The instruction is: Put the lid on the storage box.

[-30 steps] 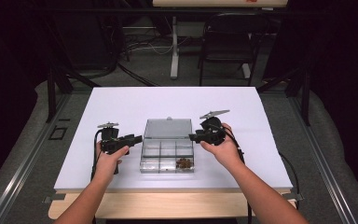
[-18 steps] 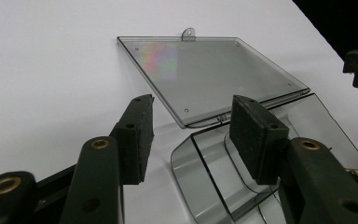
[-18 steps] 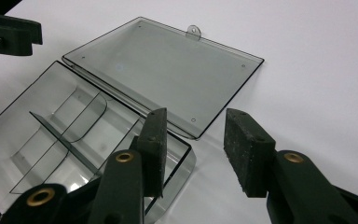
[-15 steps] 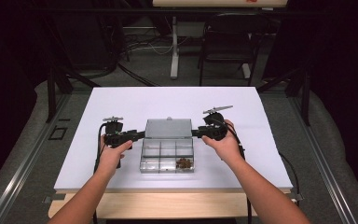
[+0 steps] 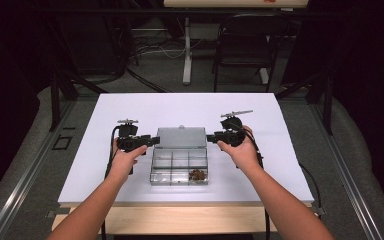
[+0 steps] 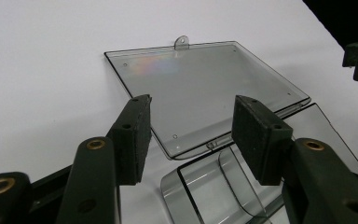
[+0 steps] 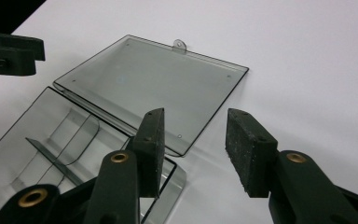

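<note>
From above, brown bits [image 5: 196, 174] sit in the clear box [image 5: 180, 165]; left gripper [image 5: 152, 140] and right gripper [image 5: 211, 137], just spreading, flank its flat-open lid [image 5: 181, 136], empty.

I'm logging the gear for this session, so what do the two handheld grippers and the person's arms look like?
Both the left gripper and the right gripper are matte black, with two blocky jaws faced in rough black pads, brass-coloured pivot bushings, a grey plate on top and a trailing black cable. The forearms are bare, no sleeves.

Both tools [image 5: 152, 141] [image 5: 211, 136] agape, empty
</note>
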`<act>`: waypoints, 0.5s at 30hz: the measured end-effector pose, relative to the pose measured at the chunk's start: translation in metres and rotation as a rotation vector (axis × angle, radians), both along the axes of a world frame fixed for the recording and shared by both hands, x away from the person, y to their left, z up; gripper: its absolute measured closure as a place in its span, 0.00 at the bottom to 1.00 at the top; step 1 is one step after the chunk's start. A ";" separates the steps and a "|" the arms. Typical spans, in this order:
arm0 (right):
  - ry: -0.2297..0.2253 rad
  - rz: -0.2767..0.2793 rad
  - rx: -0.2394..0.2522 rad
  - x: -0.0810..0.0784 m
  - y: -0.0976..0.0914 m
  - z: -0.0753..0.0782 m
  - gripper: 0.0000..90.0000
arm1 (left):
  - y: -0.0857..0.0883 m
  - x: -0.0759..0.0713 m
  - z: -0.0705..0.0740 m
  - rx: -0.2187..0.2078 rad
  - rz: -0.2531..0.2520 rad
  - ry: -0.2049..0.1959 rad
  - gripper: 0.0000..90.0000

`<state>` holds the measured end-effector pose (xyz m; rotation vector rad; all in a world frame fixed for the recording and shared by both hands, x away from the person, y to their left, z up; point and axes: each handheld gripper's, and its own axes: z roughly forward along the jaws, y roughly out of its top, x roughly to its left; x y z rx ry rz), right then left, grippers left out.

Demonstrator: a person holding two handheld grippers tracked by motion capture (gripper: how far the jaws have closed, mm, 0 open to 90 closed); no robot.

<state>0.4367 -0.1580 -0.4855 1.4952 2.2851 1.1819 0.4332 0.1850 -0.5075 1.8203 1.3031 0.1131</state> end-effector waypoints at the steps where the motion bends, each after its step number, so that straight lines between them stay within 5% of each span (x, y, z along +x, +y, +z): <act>1: -0.004 -0.007 0.003 0.001 -0.001 0.000 0.64 | -0.001 0.001 0.000 0.008 0.004 0.003 0.53; 15: 0.065 -0.046 -0.006 0.021 -0.007 -0.015 0.63 | -0.002 0.019 -0.003 0.025 0.040 0.037 0.53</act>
